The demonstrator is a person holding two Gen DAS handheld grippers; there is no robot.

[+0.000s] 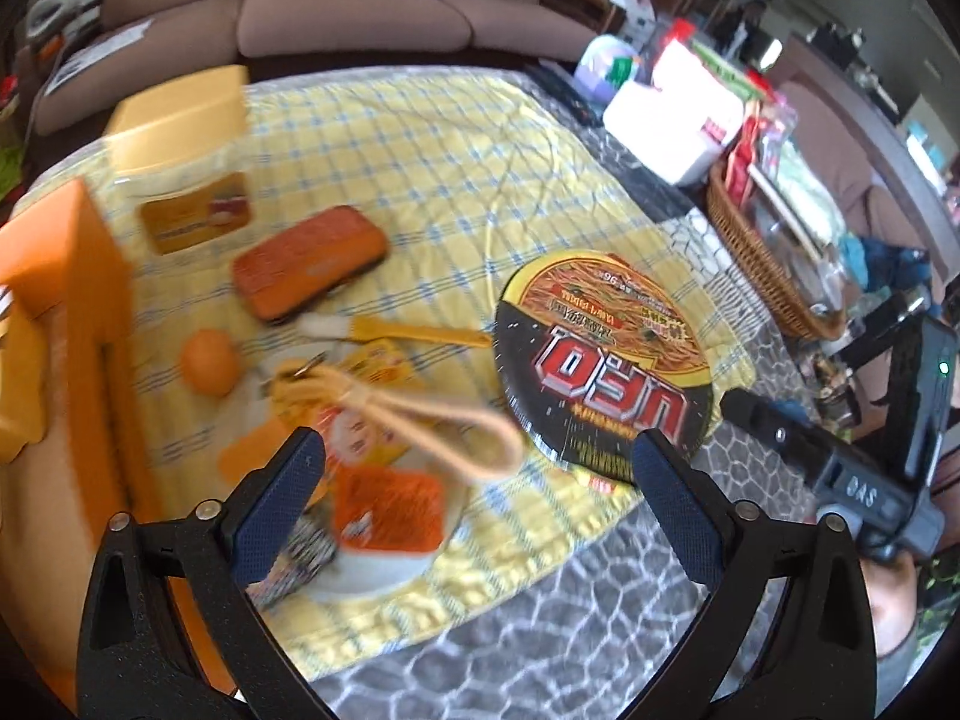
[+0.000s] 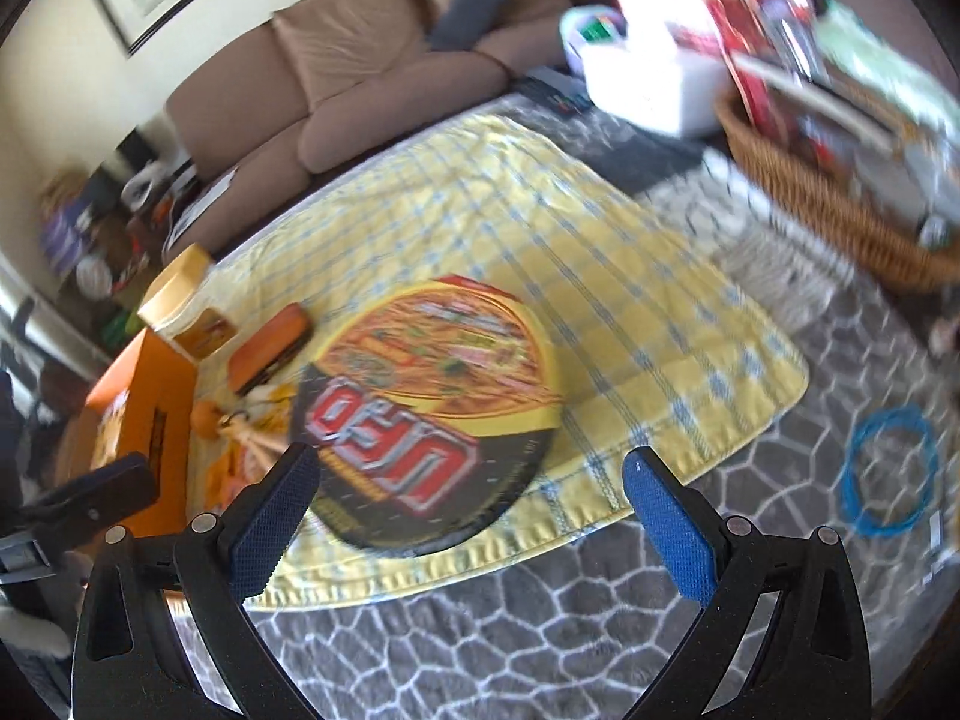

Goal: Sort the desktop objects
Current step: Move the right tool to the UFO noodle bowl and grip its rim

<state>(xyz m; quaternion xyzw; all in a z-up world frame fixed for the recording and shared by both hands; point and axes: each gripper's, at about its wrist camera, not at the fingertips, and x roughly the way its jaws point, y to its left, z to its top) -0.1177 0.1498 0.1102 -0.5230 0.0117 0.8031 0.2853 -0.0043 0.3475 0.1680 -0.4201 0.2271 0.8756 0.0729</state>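
A round black and yellow UFO noodle bowl lies on the yellow checked cloth. To its left lie an orange case, a small orange ball, a beige cord loop, a yellow-handled tool and an orange-lidded cup. My left gripper hovers open over the cord and cup, nothing between its fingers. My right gripper stands open just in front of the noodle bowl, apart from it.
An orange box and a yellow box stand at the cloth's left. A wicker basket and a white box fill the right. A blue cable coil lies on the grey patterned surface. A sofa stands behind.
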